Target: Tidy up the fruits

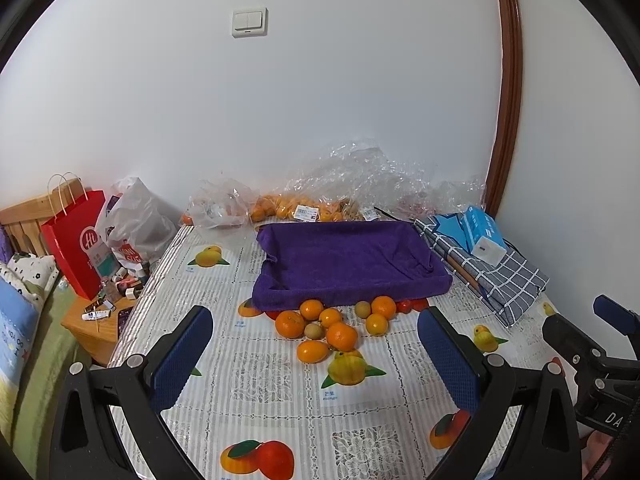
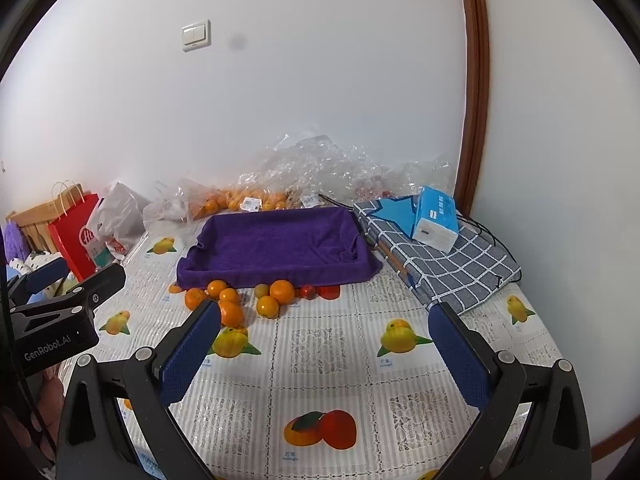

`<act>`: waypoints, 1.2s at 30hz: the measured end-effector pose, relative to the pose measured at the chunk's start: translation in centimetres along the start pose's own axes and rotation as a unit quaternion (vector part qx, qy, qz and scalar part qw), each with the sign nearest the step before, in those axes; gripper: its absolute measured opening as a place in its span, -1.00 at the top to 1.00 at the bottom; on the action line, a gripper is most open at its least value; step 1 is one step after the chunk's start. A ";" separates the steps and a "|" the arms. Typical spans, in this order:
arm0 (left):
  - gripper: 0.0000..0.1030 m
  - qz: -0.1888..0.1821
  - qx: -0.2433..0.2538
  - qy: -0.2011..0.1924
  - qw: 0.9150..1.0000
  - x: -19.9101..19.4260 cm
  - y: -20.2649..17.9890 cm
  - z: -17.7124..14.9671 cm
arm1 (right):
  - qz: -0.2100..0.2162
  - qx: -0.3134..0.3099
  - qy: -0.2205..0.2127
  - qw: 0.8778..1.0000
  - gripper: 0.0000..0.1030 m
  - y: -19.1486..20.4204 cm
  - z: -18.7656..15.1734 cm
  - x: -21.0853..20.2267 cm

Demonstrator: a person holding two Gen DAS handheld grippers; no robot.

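Note:
A tray lined with a purple towel (image 1: 352, 256) stands at the back middle of the table and holds nothing; it also shows in the right wrist view (image 2: 276, 240). Several oranges (image 1: 340, 336) (image 2: 282, 291), small greenish-brown fruits (image 1: 314, 331) (image 2: 262, 291) and red fruits (image 1: 405, 306) (image 2: 308, 292) lie loose on the tablecloth just in front of it. My left gripper (image 1: 316, 348) is open and empty, short of the fruit pile. My right gripper (image 2: 324, 340) is open and empty, to the right of the pile.
Clear plastic bags with more oranges (image 1: 296, 206) lie against the wall behind the tray. A checked cloth bundle (image 1: 492, 272) with a blue tissue pack (image 1: 482, 234) lies right of the tray. A red paper bag (image 1: 78, 244) and clutter stand off the table's left edge.

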State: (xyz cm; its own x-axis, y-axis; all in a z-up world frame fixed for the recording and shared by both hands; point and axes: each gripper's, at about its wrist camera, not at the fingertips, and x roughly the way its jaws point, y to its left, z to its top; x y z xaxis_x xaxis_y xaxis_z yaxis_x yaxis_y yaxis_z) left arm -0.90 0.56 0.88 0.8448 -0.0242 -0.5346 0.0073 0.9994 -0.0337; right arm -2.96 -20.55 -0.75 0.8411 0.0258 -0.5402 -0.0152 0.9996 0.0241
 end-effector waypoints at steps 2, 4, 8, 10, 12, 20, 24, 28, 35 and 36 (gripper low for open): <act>-0.99 0.003 0.002 -0.003 1.000 0.0 0.0 0.0 | 0.004 0.002 -0.004 1.000 -0.98 0.0 -0.3 -0.1; -0.99 0.003 0.002 -0.002 1.000 0.0 -0.1 -0.2 | 0.007 0.003 -0.005 1.000 -0.98 -0.1 -0.5 -0.2; -0.99 0.001 0.003 -0.001 1.000 0.0 -0.1 -0.3 | 0.006 0.001 -0.006 1.000 -0.98 0.0 -0.6 -0.2; -0.99 0.000 0.002 0.001 1.000 0.1 -0.2 -0.2 | 0.006 -0.001 -0.008 1.000 -0.98 0.1 -0.6 -0.3; -0.99 -0.001 0.002 0.000 1.000 0.1 -0.3 -0.2 | 0.004 0.001 -0.009 1.000 -0.98 0.0 -0.6 -0.4; -0.99 -0.002 0.001 0.001 1.000 0.4 -0.1 -0.4 | 0.006 0.001 -0.010 1.000 -0.98 0.0 -0.8 -0.3; -0.99 -0.003 -0.002 0.003 1.000 0.7 -0.1 -0.4 | 0.006 0.003 -0.012 1.000 -0.98 -0.1 -0.8 -0.5; -0.99 -0.005 -0.004 -0.001 1.000 0.7 0.1 -0.7 | 0.008 0.004 -0.015 1.000 -0.98 0.0 -0.9 -0.5; -0.99 -0.009 -0.006 0.002 1.000 0.8 0.3 -1.0 | 0.005 -0.001 -0.012 1.000 -0.98 0.3 -1.0 -0.3; -0.99 -0.009 -0.006 0.002 1.000 0.7 0.3 -1.0 | 0.004 -0.001 -0.011 1.000 -0.98 0.4 -1.0 -0.3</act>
State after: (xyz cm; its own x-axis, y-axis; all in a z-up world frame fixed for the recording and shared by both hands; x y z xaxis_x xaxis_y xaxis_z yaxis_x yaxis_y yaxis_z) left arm -0.80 0.77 -0.36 0.8426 -0.0415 -0.5369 0.0155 0.9985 -0.0528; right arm -3.74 -20.19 -1.45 0.8530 0.0338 -0.5208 -0.0234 0.9994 0.0265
